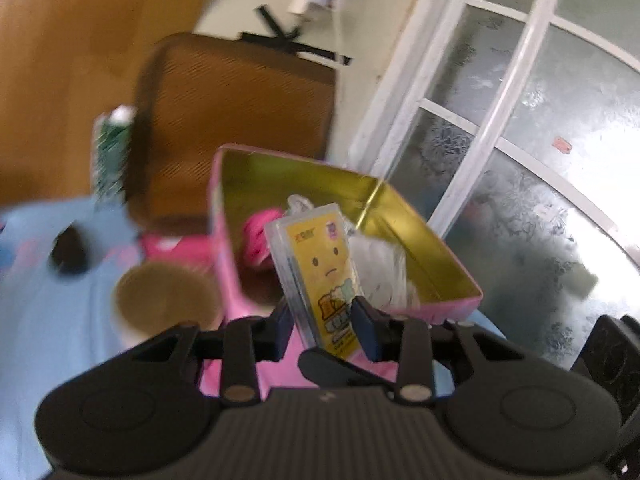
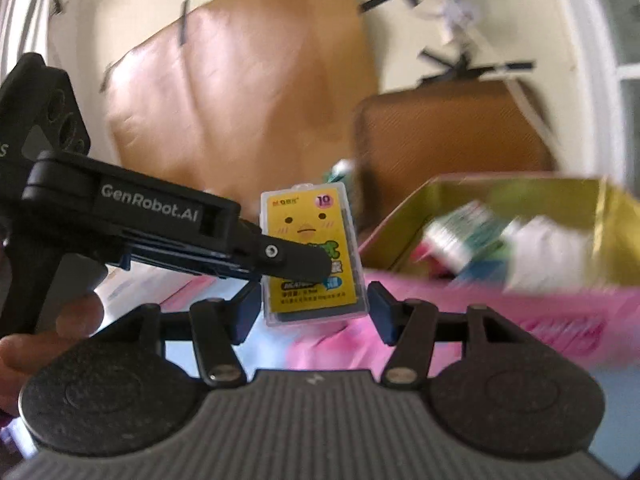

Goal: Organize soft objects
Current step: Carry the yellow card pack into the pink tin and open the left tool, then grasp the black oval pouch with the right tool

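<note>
My left gripper (image 1: 324, 320) is shut on a clear plastic case with a yellow duck-face card (image 1: 316, 264) and holds it upright above the near edge of a pink tin box with a gold inside (image 1: 400, 216). The same case (image 2: 310, 256) shows in the right wrist view, pinched by the left gripper's fingers (image 2: 308, 260) coming in from the left. My right gripper (image 2: 312, 312) is open, its pads on either side of the case's lower end without touching it. The box (image 2: 500, 304) holds a pink soft thing (image 1: 256, 236), a white bag (image 1: 380, 268) and small packs (image 2: 460, 232).
A paper cup (image 1: 164, 300) stands left of the box on a light blue cloth (image 1: 48, 320). A green-and-white carton (image 1: 112, 152) and a brown cushioned chair (image 1: 236, 120) are behind. A frosted-glass window (image 1: 520, 140) is on the right.
</note>
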A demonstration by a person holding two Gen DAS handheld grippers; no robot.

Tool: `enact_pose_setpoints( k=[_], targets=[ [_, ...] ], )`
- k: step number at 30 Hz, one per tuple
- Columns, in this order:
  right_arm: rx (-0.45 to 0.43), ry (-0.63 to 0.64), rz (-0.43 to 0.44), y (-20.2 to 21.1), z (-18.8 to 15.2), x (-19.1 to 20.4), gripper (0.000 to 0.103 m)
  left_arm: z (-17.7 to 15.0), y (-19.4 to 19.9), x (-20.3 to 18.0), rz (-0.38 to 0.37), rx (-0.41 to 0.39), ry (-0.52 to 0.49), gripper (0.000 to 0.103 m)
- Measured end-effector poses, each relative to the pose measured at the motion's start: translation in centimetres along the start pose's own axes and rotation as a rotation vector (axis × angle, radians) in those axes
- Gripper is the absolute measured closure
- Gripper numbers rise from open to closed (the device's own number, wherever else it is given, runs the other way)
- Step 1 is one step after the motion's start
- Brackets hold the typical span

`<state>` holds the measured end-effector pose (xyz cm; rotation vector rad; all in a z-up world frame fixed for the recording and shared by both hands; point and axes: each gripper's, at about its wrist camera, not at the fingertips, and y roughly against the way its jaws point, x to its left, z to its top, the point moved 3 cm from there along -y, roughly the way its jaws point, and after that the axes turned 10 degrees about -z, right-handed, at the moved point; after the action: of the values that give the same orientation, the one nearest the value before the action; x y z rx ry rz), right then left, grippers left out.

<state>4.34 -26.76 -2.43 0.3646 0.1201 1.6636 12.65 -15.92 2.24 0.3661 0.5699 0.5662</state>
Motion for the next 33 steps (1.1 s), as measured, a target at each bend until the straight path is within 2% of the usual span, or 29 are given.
enact_pose_setpoints(
  k=[5,8,9,11,15,19,22,25,27,30,33],
  targets=[
    [-0.006,-0.015,-0.109,-2.7,1.3,-4.0,0.043,1.9,-5.9,-0.3,0.048,0.064,-0.029,0.069],
    [0.061,-0.053,-0.145,-4.8,1.7,-6.6,0.042,2.5,-8.5,0.2,0.108,0.084,-0.017,0.055],
    [0.083,-0.044,-0.180,-5.6,1.8,-7.2,0.042,2.7,-8.8,0.5,0.123,0.079,-0.014,0.051],
    [0.111,-0.002,-0.285,-7.2,1.8,-8.3,0.042,3.0,-9.0,0.9,0.150,0.070,-0.005,0.051],
    [0.052,0.020,-0.504,-7.6,1.6,-10.4,0.041,2.3,-8.0,1.2,0.162,0.060,-0.007,0.051],
    [0.024,-0.099,-0.465,-5.7,1.3,-11.8,0.041,1.3,-5.6,1.0,0.154,0.030,-0.021,0.051],
    [-0.054,-0.099,-0.467,-3.4,1.4,-10.5,0.042,-0.4,-1.7,1.2,0.129,-0.016,-0.034,0.051],
    [-0.115,-0.087,-0.411,-1.9,2.0,-8.1,0.041,-2.6,2.9,2.9,0.131,-0.064,-0.017,0.051],
    [-0.118,-0.055,-0.340,-1.6,2.4,-5.8,0.041,-4.0,5.9,5.0,0.189,-0.095,0.001,0.051],
    [-0.075,-0.007,-0.200,-2.5,3.0,-2.1,0.042,-6.0,9.4,8.7,0.341,-0.114,0.022,0.051],
    [-0.001,0.023,-0.045,-4.7,4.0,1.9,0.042,-8.0,11.4,11.9,0.409,-0.095,0.084,0.051]
  ],
)
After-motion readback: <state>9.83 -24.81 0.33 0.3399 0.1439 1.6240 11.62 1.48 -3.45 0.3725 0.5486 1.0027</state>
